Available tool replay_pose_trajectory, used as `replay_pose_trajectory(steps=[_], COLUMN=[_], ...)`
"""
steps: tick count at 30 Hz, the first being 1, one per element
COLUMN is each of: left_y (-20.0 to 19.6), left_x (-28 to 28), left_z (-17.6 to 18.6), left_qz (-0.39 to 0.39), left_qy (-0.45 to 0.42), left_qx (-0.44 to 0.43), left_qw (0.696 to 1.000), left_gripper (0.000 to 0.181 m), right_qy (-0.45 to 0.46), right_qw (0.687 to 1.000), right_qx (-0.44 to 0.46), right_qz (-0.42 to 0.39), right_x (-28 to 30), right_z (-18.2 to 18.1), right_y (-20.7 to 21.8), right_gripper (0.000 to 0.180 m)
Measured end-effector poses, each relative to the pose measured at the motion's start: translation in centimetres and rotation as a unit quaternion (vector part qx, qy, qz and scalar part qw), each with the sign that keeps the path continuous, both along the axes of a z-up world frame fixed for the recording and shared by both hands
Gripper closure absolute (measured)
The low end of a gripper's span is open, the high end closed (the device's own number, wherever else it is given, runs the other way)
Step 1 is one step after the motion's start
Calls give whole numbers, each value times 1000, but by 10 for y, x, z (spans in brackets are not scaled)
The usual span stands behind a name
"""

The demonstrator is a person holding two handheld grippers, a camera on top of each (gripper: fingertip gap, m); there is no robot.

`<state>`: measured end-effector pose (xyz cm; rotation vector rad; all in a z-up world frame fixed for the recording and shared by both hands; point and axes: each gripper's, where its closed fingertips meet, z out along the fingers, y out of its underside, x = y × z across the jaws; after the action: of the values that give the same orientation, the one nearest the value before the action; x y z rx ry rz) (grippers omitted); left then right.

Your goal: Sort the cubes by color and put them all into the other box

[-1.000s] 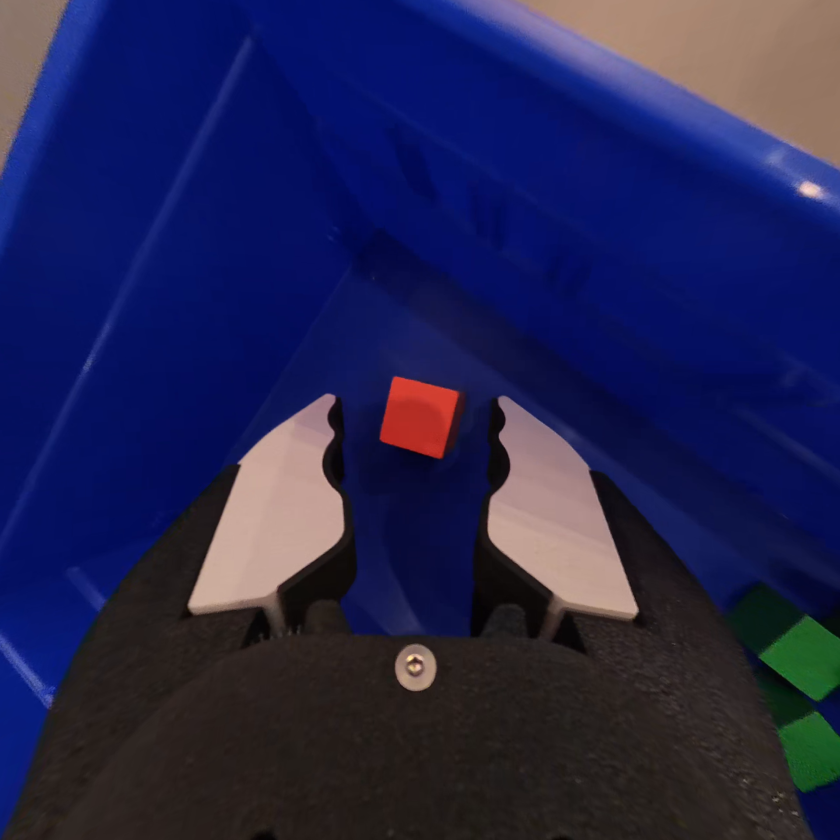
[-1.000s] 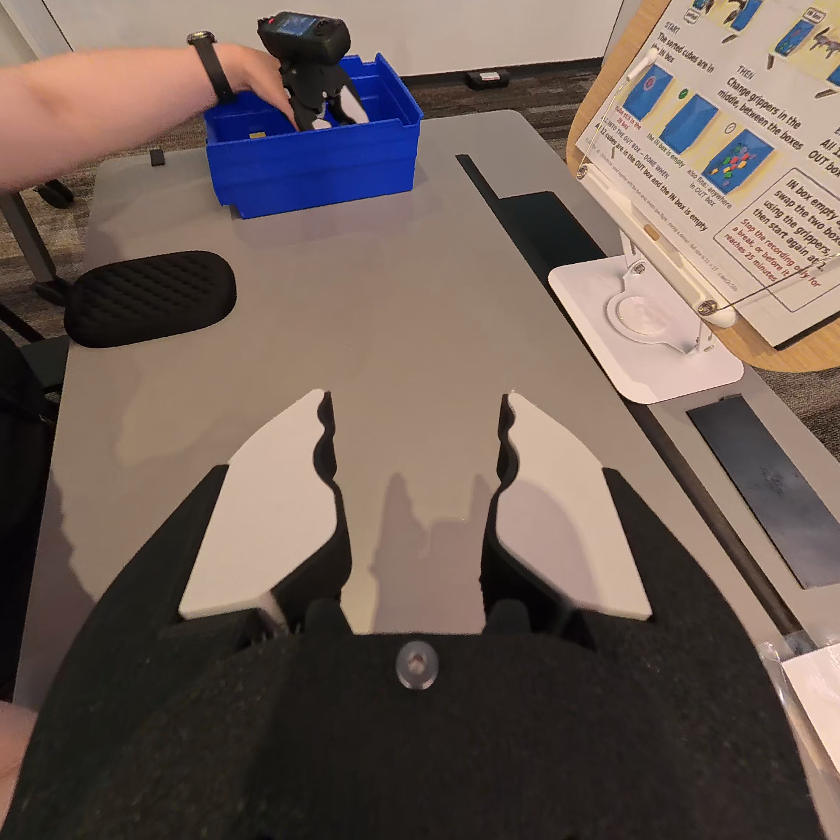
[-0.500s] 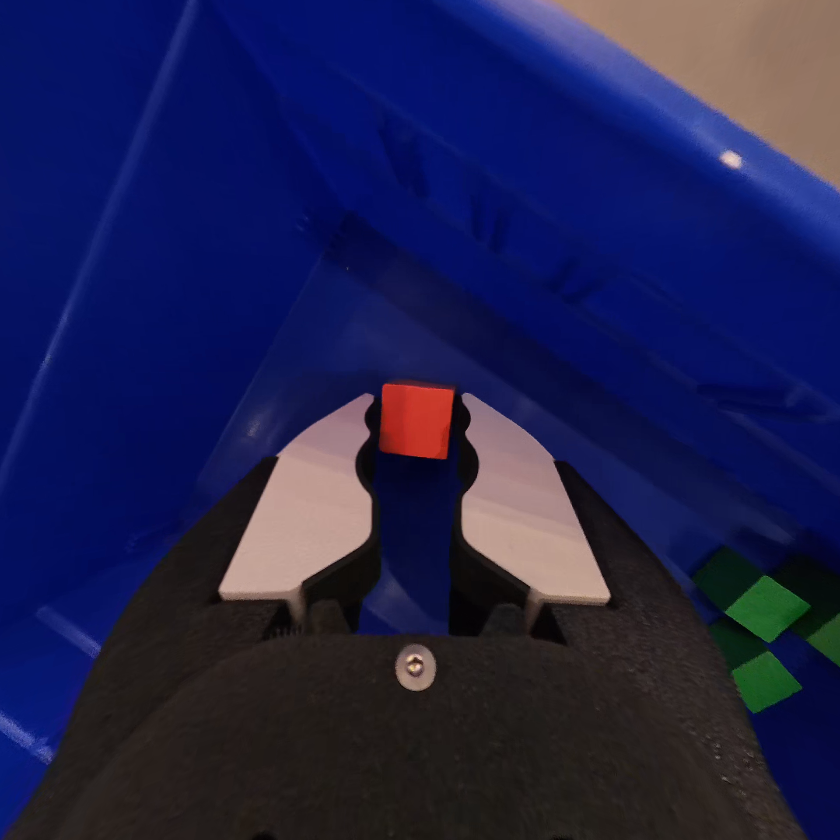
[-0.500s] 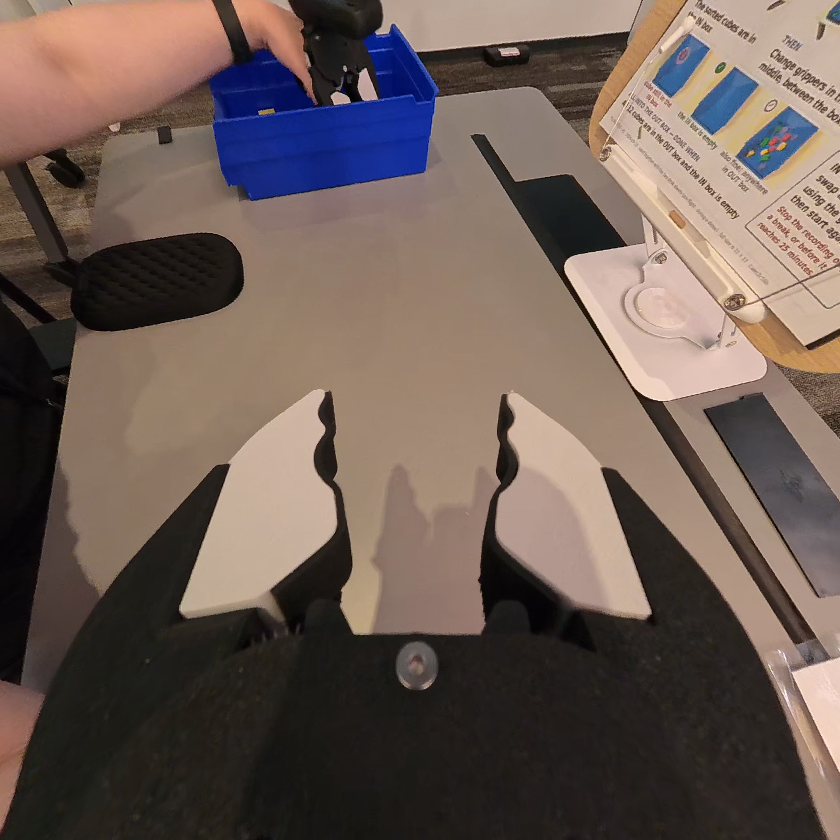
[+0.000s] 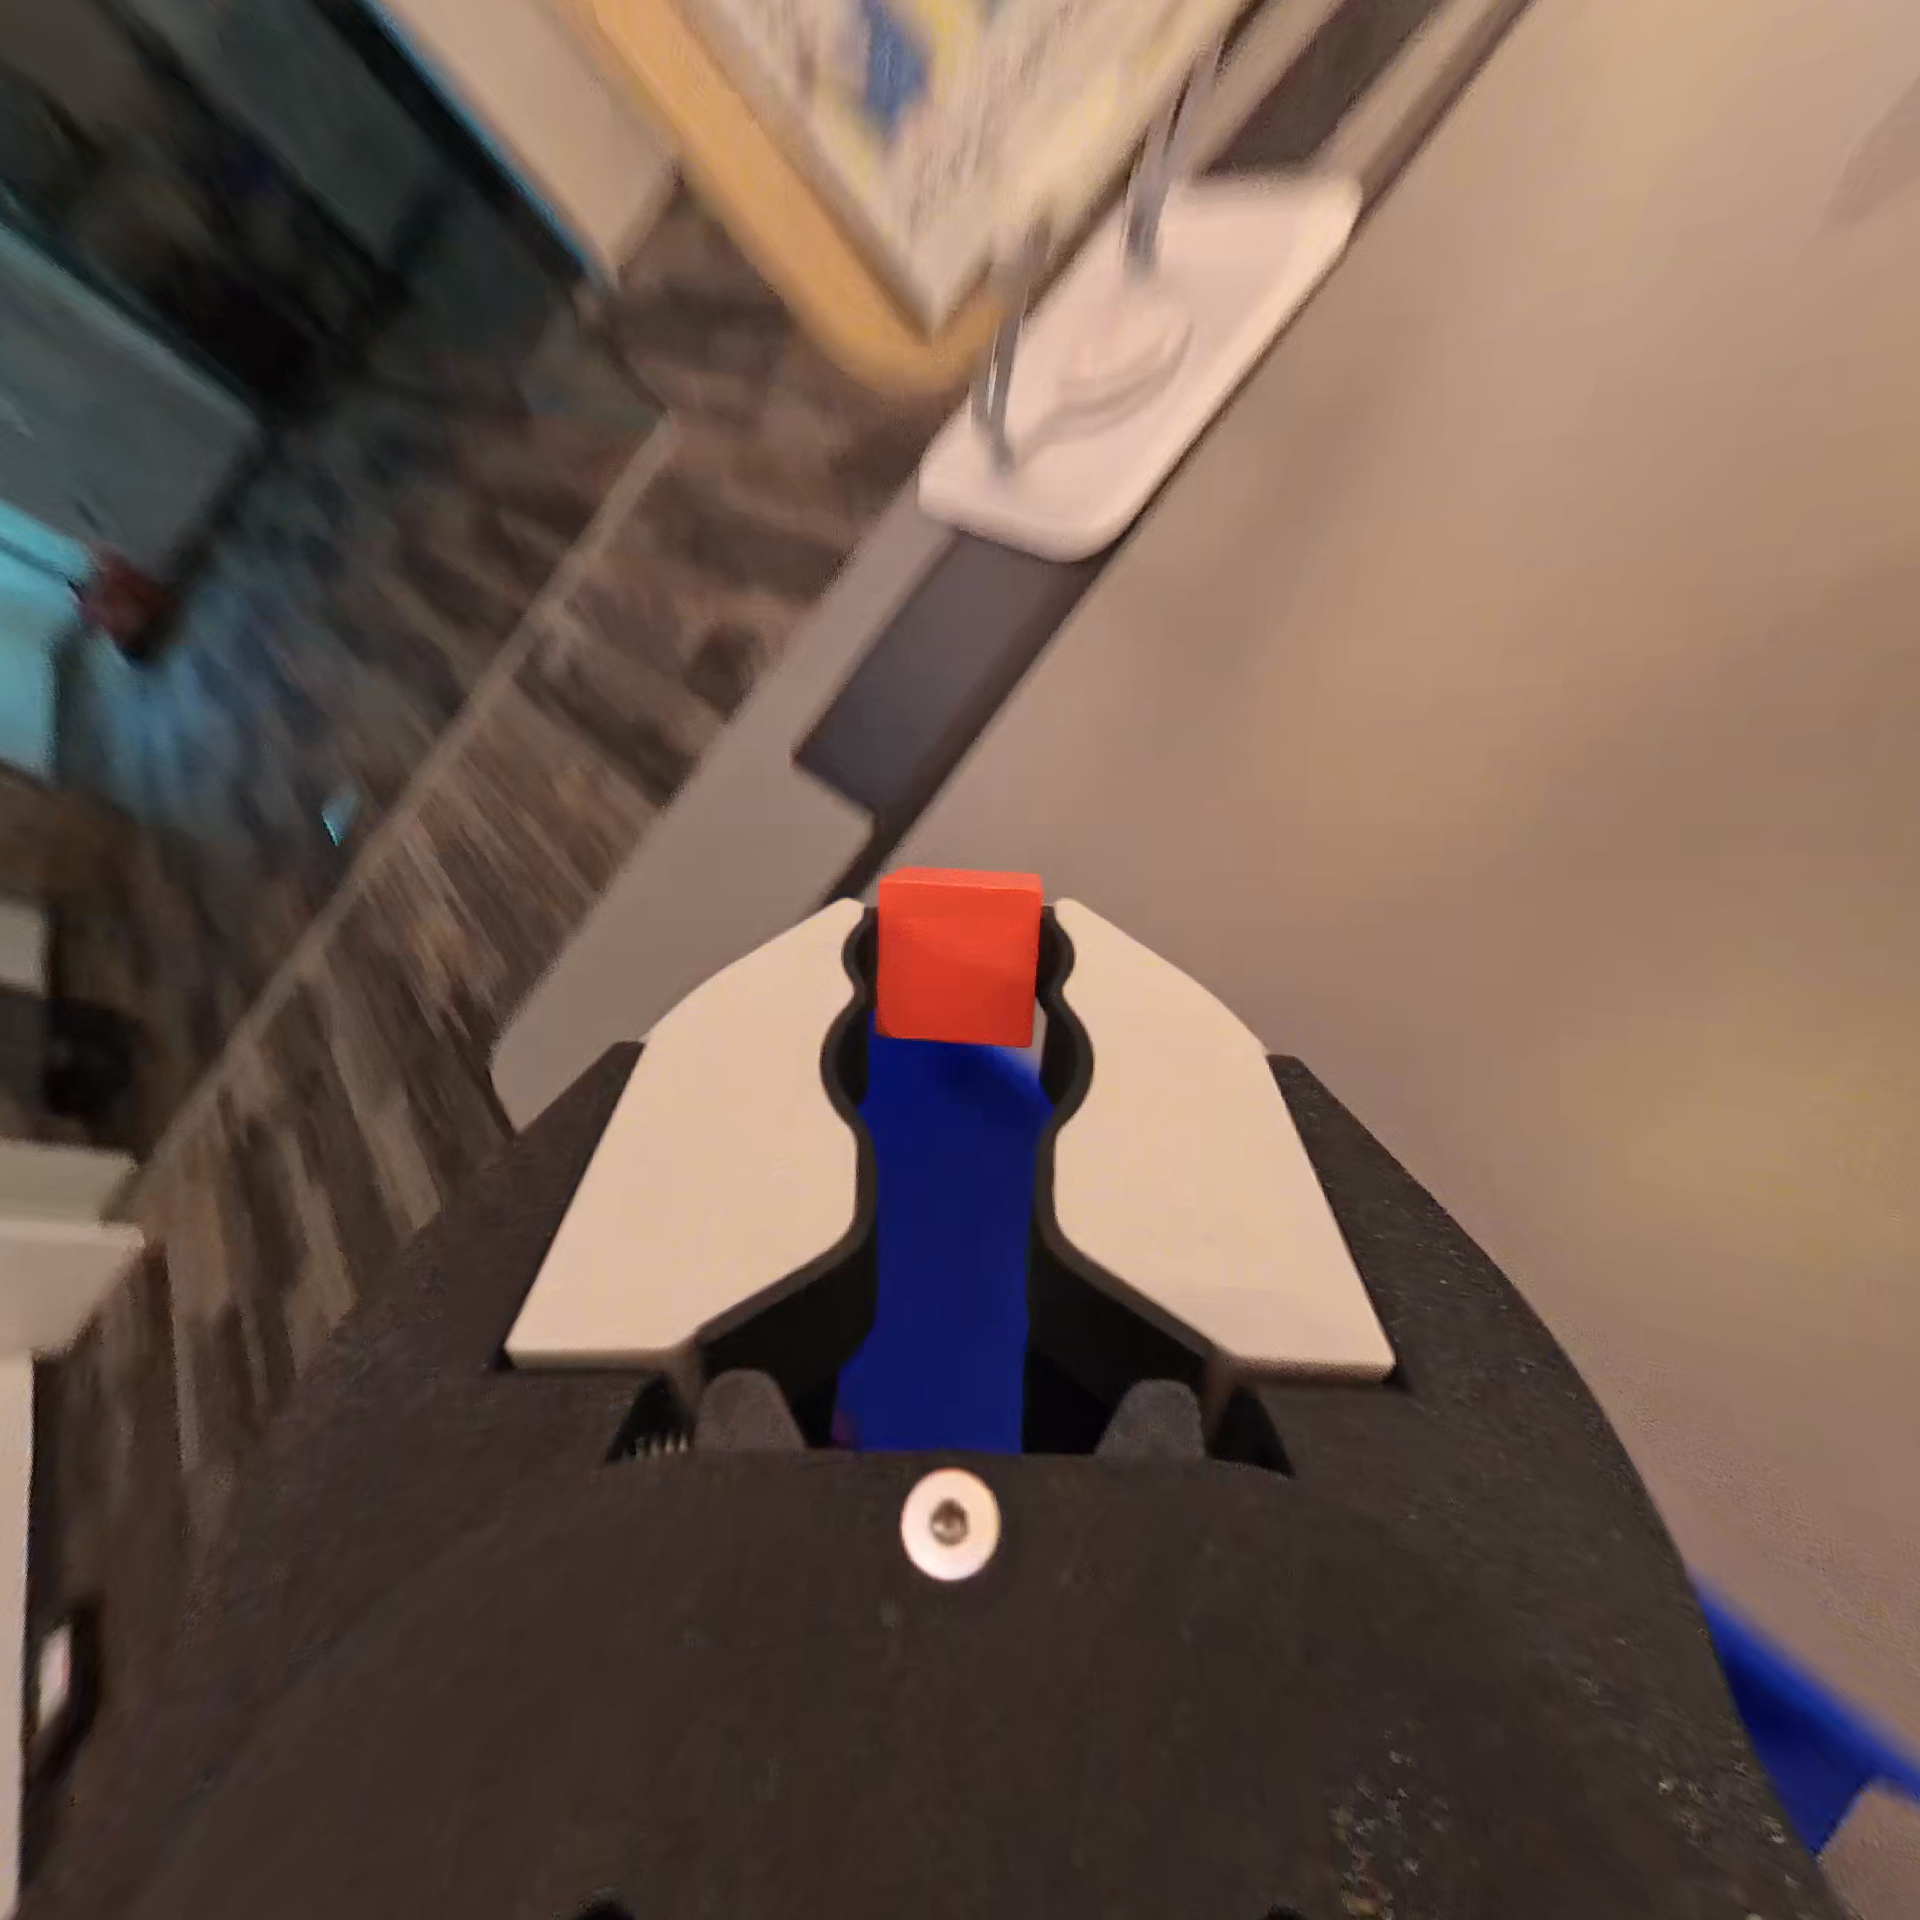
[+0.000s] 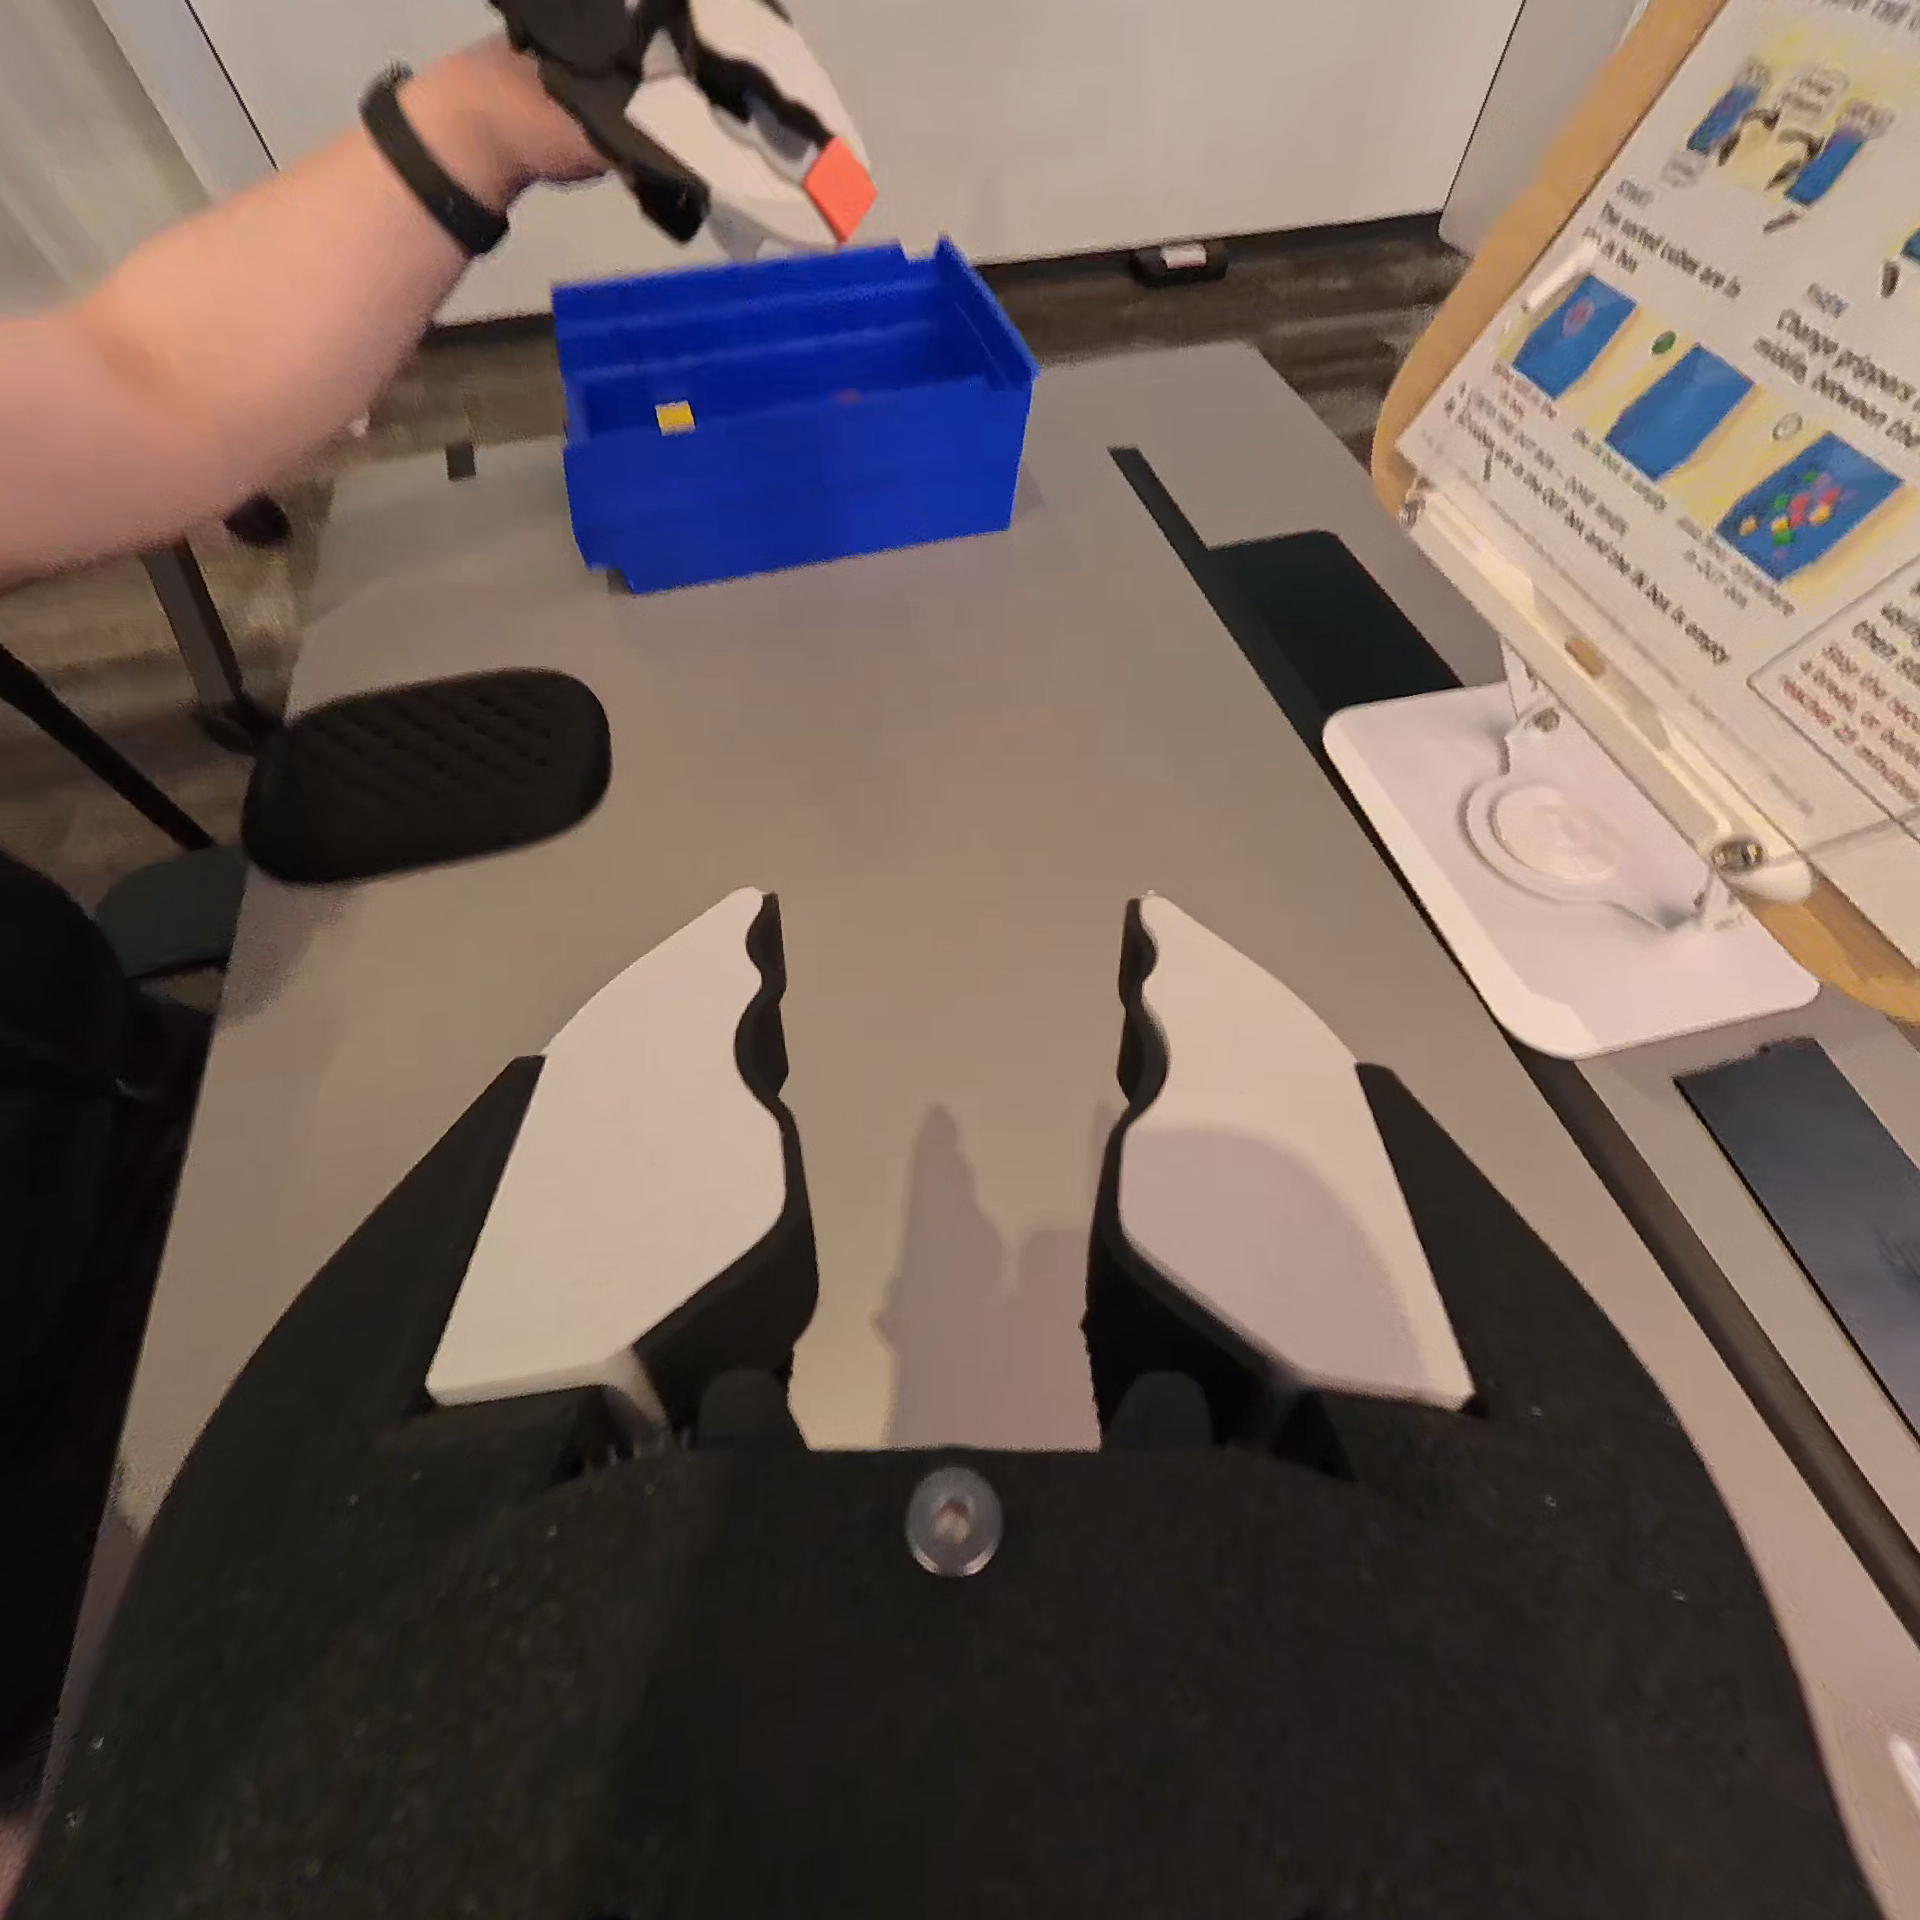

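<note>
My left gripper (image 5: 957, 961) is shut on a red cube (image 5: 957, 954) and holds it in the air above the blue box, whose rim (image 5: 1797, 1704) shows at the lower right. In the right wrist view the left gripper (image 6: 821, 187) with the red cube (image 6: 840, 194) hangs above the blue box (image 6: 800, 488) at the table's far end. A yellow cube (image 6: 674, 417) lies inside that box. My right gripper (image 6: 951, 945) is open and empty over the grey table (image 6: 935, 748).
A black padded rest (image 6: 426, 769) lies at the table's left edge. A white stand (image 6: 1558, 873) holds an instruction board (image 6: 1683, 416) on the right. A person's arm (image 6: 208, 384) reaches in from the left. The left wrist view is blurred.
My left gripper shut on the red cube in the box corner, then lifted it out above the box. My right gripper stayed open, shifting slightly.
</note>
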<state>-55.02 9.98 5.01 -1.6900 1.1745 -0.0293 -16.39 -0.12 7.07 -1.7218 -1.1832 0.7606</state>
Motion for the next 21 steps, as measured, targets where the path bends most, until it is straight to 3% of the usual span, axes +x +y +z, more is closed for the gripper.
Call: replay_pose_trajectory(steps=[5, 8, 11, 14, 21], left_y=[-70, -89, -90, -88, -82], left_x=[122, 179, 226, 269, 327], left_z=[66, 82, 77, 63, 34], left_qz=[-146, -166, -139, -124, -131], left_qy=[-132, -152, -101, -53, -27], left_qx=[69, 124, 173, 203, 186], left_qw=[978, 967, 970, 970, 973], left_gripper=[152, 152, 152, 152, 152], right_qy=[109, 193, 228, 219, 173], right_qw=[993, 974, 961, 966, 973], right_qx=[-39, -109, -156, -130, -120], right_qz=[17, 36, 22, -35, -98], right_x=[-46, -69, -77, -74, -71], right_z=[28, 44, 46, 42, 21], right_y=[-7, -16, -15, -2, 14], right_gripper=[121, 122, 124, 127, 118])
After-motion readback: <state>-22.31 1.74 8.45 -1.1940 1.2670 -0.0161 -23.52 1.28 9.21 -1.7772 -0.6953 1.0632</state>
